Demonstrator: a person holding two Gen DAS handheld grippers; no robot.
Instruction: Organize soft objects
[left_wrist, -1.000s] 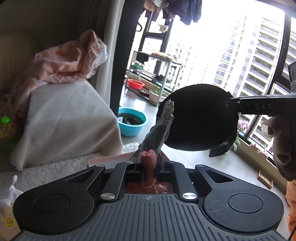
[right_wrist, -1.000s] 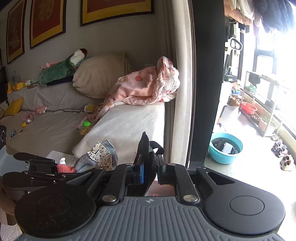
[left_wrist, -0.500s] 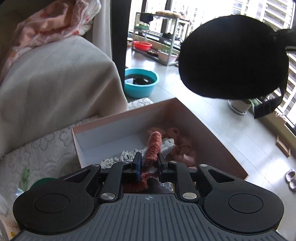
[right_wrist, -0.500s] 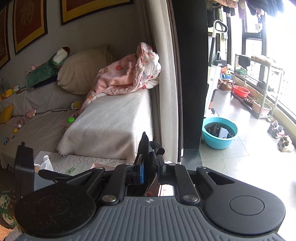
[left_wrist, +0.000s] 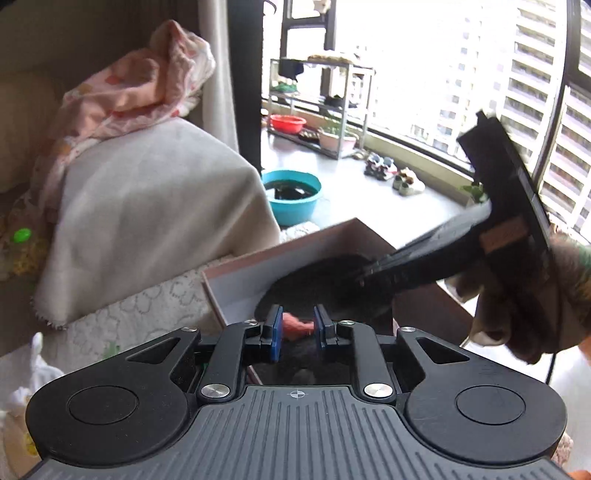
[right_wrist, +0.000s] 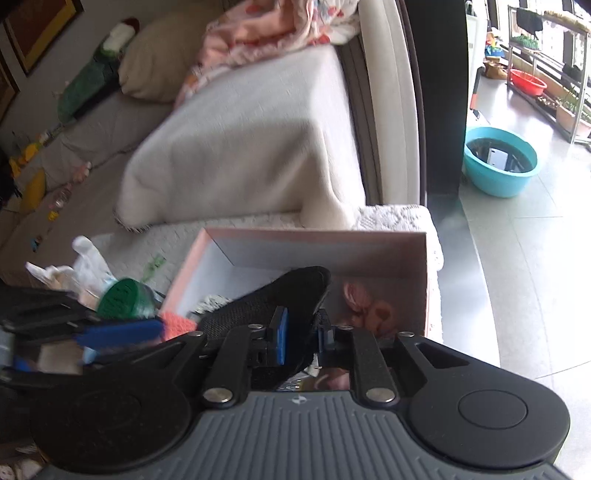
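A pink cardboard box (left_wrist: 236, 273) with a white inside sits on a lace-covered table; it also shows in the right wrist view (right_wrist: 314, 236). My left gripper (left_wrist: 297, 332) is open above the box, with a red knitted piece (left_wrist: 295, 326) lying in the box between the jaws. My right gripper (right_wrist: 301, 338) has its jaws parted around a round black fabric pad (right_wrist: 269, 302) that lies in the box over other soft items. Pink hair ties (right_wrist: 365, 306) lie in the box's right part. The right gripper (left_wrist: 369, 275) reaches into the box from the right.
A sofa with a white cover (left_wrist: 147, 206) and a pink blanket (left_wrist: 136, 85) stands behind the table. A green lid (right_wrist: 122, 299) and white plastic items (right_wrist: 88, 258) lie left of the box. A teal basin (left_wrist: 293, 195) sits on the floor.
My left gripper opened and let the red knitted piece go into the box. My right gripper came down and laid the black pad in the box, with its jaws now parted.
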